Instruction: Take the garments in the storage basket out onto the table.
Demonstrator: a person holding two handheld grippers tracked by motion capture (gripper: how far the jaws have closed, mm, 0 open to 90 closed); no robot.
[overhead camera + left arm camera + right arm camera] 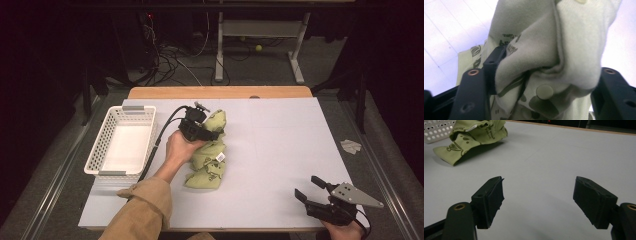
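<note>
Nearest the lens, the right gripper [311, 189] hovers at the near right corner of the table, its jaws spread wide with nothing between them; the right hand [345, 231] grips its body from below, and its grey three-cornered plate faces upward. Beneath both tools lies a pale grey sheet [280, 150] covering the table, with a strip of bare wood showing along the far edge [220, 92]; beyond that, a dark room with a tangle of cables [170, 60] on the floor and the white legs of another desk [260, 45].

Well to the left of the right gripper lies a crumpled green printed garment [209, 159], with a white label and snap buttons; in the right gripper view it sits far off at upper left [474, 135], with open sheet between. Just beyond the left gripper's outer side stands a white perforated basket [100, 145], apart from the cloth.

At the garment's far end the left gripper [212, 129] points across the cloth, held by the left hand [181, 147], tan sleeve trailing back; its cable loops toward the basket. In the left gripper view [544, 82] a bunched fold of the garment [536, 55] fills the gap between the jaws; they stand fairly wide, and whether the pads press on it I cannot tell.
</note>
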